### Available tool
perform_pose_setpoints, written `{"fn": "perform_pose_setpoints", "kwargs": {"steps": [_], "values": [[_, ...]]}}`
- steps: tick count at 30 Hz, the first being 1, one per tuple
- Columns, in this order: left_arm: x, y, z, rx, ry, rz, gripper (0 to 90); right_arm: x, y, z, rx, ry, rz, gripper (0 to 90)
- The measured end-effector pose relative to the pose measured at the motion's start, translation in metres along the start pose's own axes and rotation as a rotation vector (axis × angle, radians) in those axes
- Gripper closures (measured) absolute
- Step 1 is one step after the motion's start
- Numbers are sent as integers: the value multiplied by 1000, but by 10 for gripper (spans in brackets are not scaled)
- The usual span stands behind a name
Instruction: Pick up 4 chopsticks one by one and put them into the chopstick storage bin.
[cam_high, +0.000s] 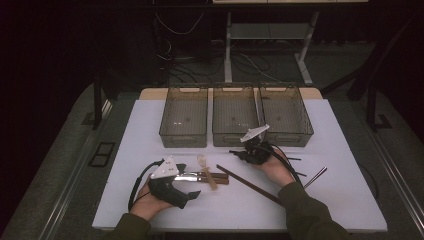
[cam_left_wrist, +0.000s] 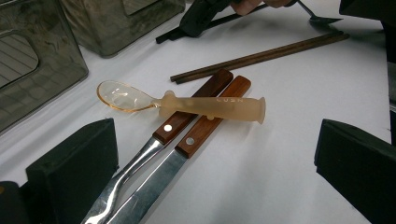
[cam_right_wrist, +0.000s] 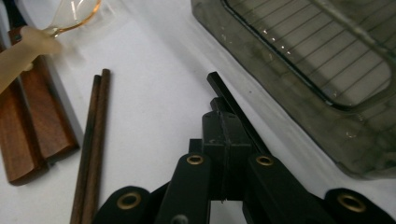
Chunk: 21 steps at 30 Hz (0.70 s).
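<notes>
My left gripper (cam_left_wrist: 215, 140) stands open over the metal blades of two wooden-handled table utensils (cam_left_wrist: 205, 100), one jaw on each side; it also shows at the table's front left (cam_high: 186, 183). A translucent amber spoon with a beige handle (cam_left_wrist: 210, 107) lies across their wooden handles. A pair of brown chopsticks (cam_left_wrist: 261, 56) lies just beyond. My right gripper (cam_right_wrist: 224, 135) is shut on a thin black stick (cam_right_wrist: 231, 102) close to the table, in front of the middle bin (cam_high: 235, 117). Its black body (cam_left_wrist: 201, 16) lies farther off.
Three grey see-through bins stand in a row at the back: left (cam_high: 183, 117), middle and right (cam_high: 286, 115). More dark sticks (cam_high: 292, 160) and a dark utensil (cam_high: 316, 176) lie right of my right hand. Bare white tabletop (cam_high: 230, 210) runs along the front.
</notes>
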<state>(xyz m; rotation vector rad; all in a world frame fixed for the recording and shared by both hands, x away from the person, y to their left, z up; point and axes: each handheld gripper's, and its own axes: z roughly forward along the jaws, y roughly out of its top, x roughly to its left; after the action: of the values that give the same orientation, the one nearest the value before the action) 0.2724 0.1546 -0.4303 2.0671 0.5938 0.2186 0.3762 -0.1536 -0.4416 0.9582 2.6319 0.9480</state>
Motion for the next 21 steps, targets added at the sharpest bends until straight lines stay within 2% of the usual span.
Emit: {"fn": "perform_pose_setpoints", "kwargs": {"steps": [6,11,18,21], "values": [[0,0,0,0,-1,-1,0,-3,1,0,1,-1,15,900],[1,0,0,-4,-4,-1,0,-5,-4,-14,-37,25,32,891],[2,-1,-1,0,-5,-8,0,-8,-20,-45,-117,71,41,651],[2,-2,-2,3,-8,-9,0,-11,-27,-58,-143,71,47,543]]}}
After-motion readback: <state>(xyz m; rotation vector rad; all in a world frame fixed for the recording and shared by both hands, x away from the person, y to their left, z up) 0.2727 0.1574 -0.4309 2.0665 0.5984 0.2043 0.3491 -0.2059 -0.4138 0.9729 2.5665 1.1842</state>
